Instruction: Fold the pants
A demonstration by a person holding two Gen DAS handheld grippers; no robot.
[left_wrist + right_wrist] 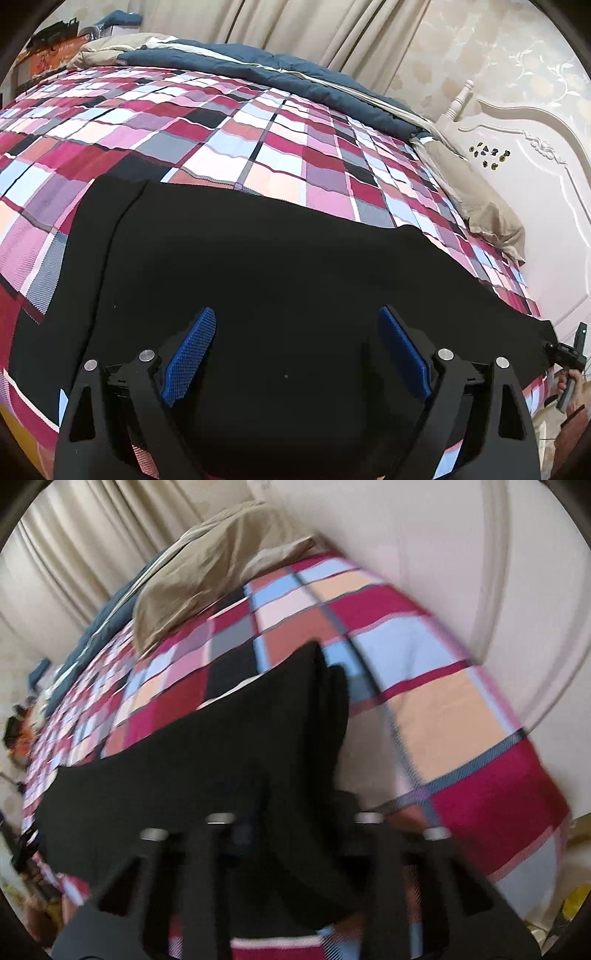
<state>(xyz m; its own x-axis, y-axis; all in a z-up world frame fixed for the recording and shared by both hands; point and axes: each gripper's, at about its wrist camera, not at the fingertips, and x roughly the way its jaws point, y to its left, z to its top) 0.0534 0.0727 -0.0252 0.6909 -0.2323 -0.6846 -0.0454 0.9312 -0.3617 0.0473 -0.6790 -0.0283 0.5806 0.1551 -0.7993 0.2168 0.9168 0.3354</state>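
Observation:
Black pants [280, 280] lie spread flat on the checked bedspread, reaching from the left to the bed's right edge. My left gripper [297, 332] hovers just above their middle, its blue pads [190, 356] wide apart and empty. In the blurred right wrist view the pants [207, 746] run from the left to a raised end [314, 686]. My right gripper [295, 805] is at that end with cloth [306, 849] bunched over its black fingers, which are hidden by the cloth and the blur. The right gripper also shows in the left wrist view [565, 354] at the pants' far right corner.
The bed has a pink, red and blue checked cover [229, 140]. A blue quilt [258, 62] and a beige pillow [476, 206] lie along its far side. A white carved headboard [532, 177] stands at the right, curtains [295, 26] behind. Clutter sits at the far left [55, 40].

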